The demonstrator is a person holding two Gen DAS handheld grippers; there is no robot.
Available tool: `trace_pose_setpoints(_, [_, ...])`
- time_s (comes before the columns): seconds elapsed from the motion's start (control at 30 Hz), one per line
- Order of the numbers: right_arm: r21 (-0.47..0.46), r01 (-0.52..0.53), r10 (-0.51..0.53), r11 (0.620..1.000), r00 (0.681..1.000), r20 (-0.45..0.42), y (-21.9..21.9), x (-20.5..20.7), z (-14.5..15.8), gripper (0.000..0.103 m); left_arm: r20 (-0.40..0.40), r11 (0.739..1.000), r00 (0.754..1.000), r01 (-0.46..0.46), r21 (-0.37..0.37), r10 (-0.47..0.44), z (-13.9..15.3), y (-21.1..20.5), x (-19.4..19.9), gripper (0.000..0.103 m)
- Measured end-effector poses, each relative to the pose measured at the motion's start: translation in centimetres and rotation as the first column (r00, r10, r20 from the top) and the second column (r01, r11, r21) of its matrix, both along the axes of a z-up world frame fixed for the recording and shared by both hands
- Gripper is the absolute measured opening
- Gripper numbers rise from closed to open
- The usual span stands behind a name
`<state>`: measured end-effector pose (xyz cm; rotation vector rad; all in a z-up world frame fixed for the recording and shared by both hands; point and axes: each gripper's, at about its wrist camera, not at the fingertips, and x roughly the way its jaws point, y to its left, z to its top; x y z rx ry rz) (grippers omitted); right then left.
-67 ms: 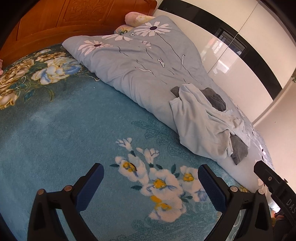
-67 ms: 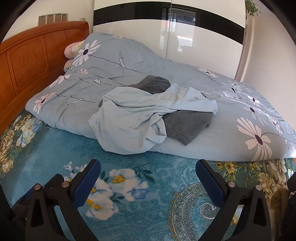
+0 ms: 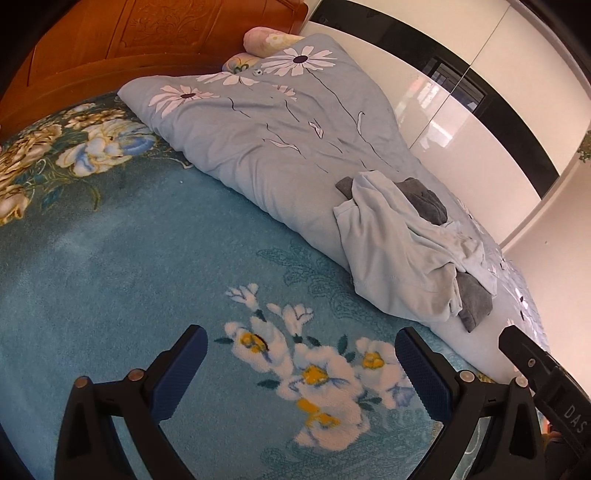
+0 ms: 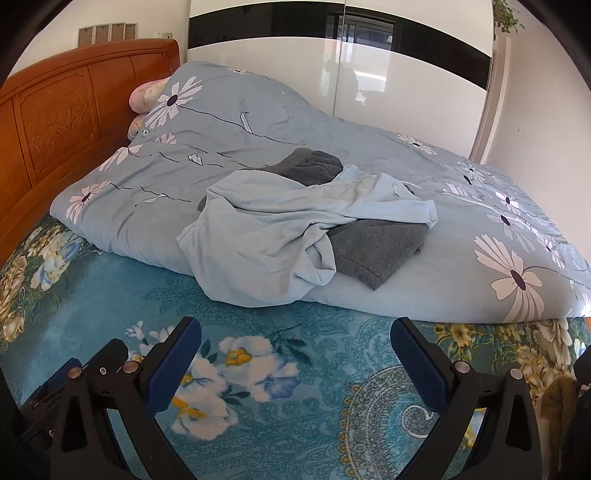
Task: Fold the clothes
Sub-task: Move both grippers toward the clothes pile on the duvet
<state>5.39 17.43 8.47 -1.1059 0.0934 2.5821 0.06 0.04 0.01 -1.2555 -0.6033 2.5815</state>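
A crumpled pale blue garment (image 4: pixel 273 236) (image 3: pixel 391 251) lies on the front edge of the grey-blue daisy duvet (image 4: pixel 221 147) (image 3: pixel 280 140). A dark grey garment (image 4: pixel 369 243) (image 3: pixel 476 299) lies under and beside it, with another dark part (image 4: pixel 310 166) behind. My left gripper (image 3: pixel 301 365) hangs open over the blue flowered bed cover, short of the clothes and to their left. My right gripper (image 4: pixel 295 358) is open too, just in front of the pile, with nothing between its fingers.
The blue flowered bed cover (image 4: pixel 295 387) (image 3: pixel 110 266) spreads in the foreground. A carved wooden headboard (image 4: pixel 62 110) (image 3: pixel 110 33) stands at the left with pillows (image 4: pixel 147 92) against it. A glossy white and black wardrobe (image 4: pixel 369 66) runs behind the bed. The right gripper's body (image 3: pixel 546 384) shows at the left view's right edge.
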Motion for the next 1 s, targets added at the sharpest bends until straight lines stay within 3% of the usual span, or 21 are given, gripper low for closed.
trace_pose_setpoints(0.13, [0.012,-0.01,0.009,1.0,1.0,0.013,0.1,-0.9,-0.3,0.102,0.017,0.999,1.0,0.024,-0.041,-0.023,0.3,0.5,-2.1,0.103])
trace_pose_setpoints(0.3, [0.033,-0.017,0.016,0.999,0.999,0.029,0.1,-2.0,-0.6,0.102,-0.032,1.0,0.999,0.03,0.005,-0.03,-0.1,0.1,-1.7,0.103])
trace_pose_setpoints(0.43, [0.063,-0.015,0.012,0.998,0.998,0.057,-0.3,-3.1,-1.0,0.102,-0.025,0.999,0.999,0.028,0.044,-0.027,-0.3,-0.5,-2.2,0.103])
trace_pose_setpoints(0.53, [0.061,-0.017,0.013,0.998,0.998,0.063,-0.2,-3.8,-0.9,0.102,-0.03,0.999,0.999,0.041,0.03,-0.04,-0.4,-0.5,-2.8,0.103])
trace_pose_setpoints(0.8, [0.081,-0.025,0.017,0.996,0.995,0.102,-0.6,-5.1,-1.8,0.102,0.083,0.996,0.994,0.069,0.05,-0.072,-2.7,-0.6,-3.8,0.103])
trace_pose_setpoints(1.0, [0.092,-0.046,0.034,0.995,0.991,0.128,-1.1,-5.5,-2.8,0.102,0.083,0.996,0.994,0.068,0.059,-0.073,-2.6,-0.8,-3.9,0.103])
